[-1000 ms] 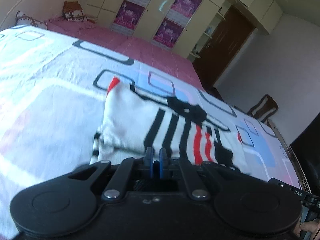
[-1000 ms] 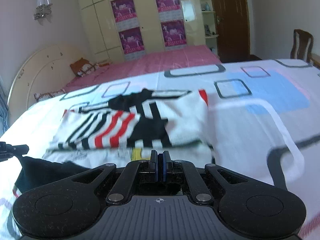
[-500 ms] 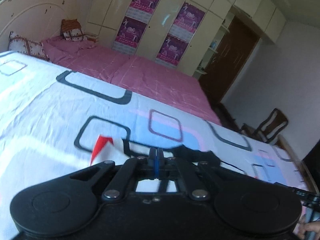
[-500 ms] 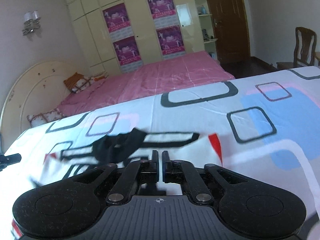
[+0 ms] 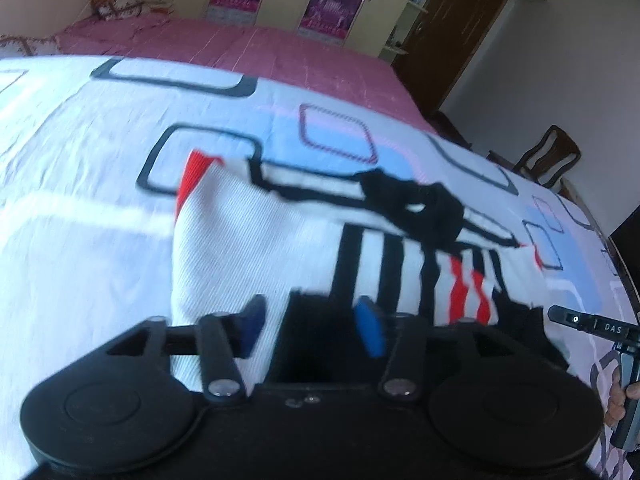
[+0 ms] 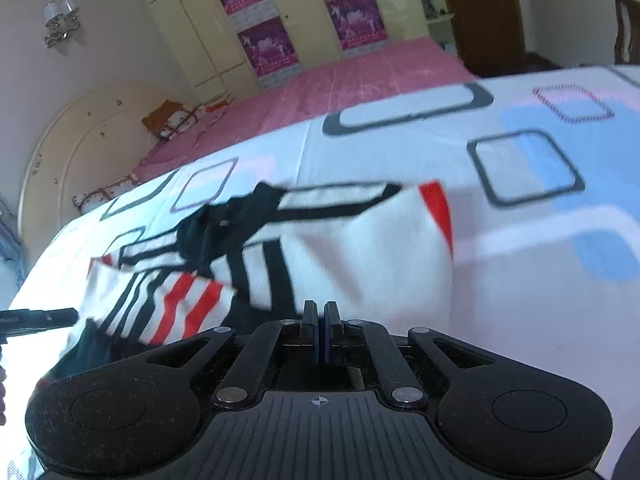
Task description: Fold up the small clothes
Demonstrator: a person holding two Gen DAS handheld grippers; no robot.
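Both tools letting go: left tool (image 5: pixel 312 326) opening, right tool (image 6: pixel 320 332) parting slightly, probably releasing folded striped shirt (image 5: pixel 280 248) onto bed (image 5: pixel 80 200).

Bedsheet (image 5: pixel 72 184) lies flat and bare to the left of the folded striped garment (image 5: pixel 256 248) and beyond it, up to the pink bedspread (image 5: pixel 248 48): open passage there. In the right wrist view, bare sheet also extends right of the garment. Between the two grippers the garment fills the sheet. A wooden chair (image 5: pixel 548 156) stands off the bed's far right corner, well apart.
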